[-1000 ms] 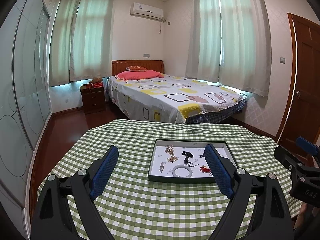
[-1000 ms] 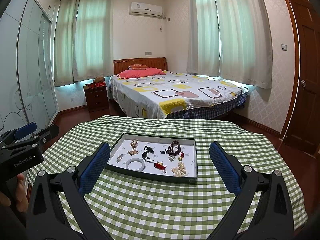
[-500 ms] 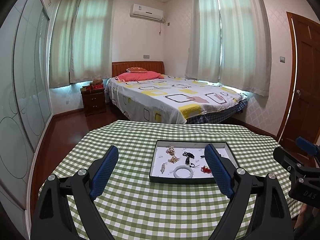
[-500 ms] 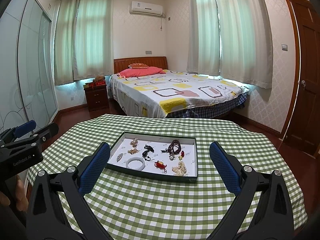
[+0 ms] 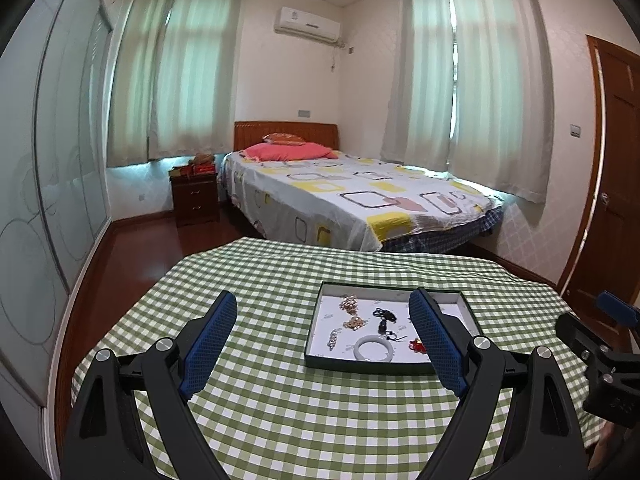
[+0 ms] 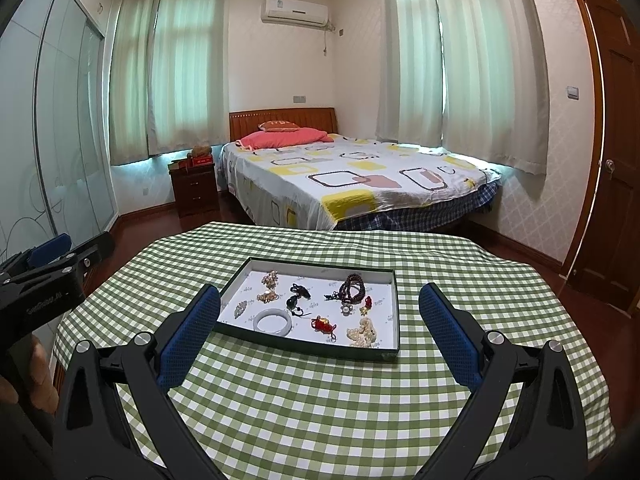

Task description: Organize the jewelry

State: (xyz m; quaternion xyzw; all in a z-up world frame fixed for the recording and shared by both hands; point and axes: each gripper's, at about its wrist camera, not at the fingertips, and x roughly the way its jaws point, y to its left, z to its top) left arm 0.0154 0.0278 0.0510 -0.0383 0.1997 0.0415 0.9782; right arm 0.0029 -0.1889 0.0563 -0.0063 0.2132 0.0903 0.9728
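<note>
A dark-rimmed tray [image 6: 312, 347] with a white lining lies on the green checked tablecloth [image 6: 320, 420]. It holds several pieces: a white bangle [image 6: 273, 321], a red charm [image 6: 322, 324], a dark bead bracelet [image 6: 352, 288], a pearl cluster [image 6: 362, 332], a black pendant [image 6: 294, 300] and gold pieces [image 6: 270, 279]. My right gripper [image 6: 320, 292] hovers open in front of the tray, nothing between its blue pads. My left gripper [image 5: 322, 304] is open too, left of the tray [image 5: 360, 366], where the bangle [image 5: 374, 350] shows. Its right finger hides the tray's right part.
A bed [image 6: 352, 184] and a nightstand [image 6: 194, 190] stand beyond the round table. Sliding glass wardrobe doors [image 5: 48, 200] line the left wall, a wooden door [image 6: 616, 160] the right. A person's hand [image 6: 40, 360] holds the left gripper [image 6: 76, 250] at the table's left edge.
</note>
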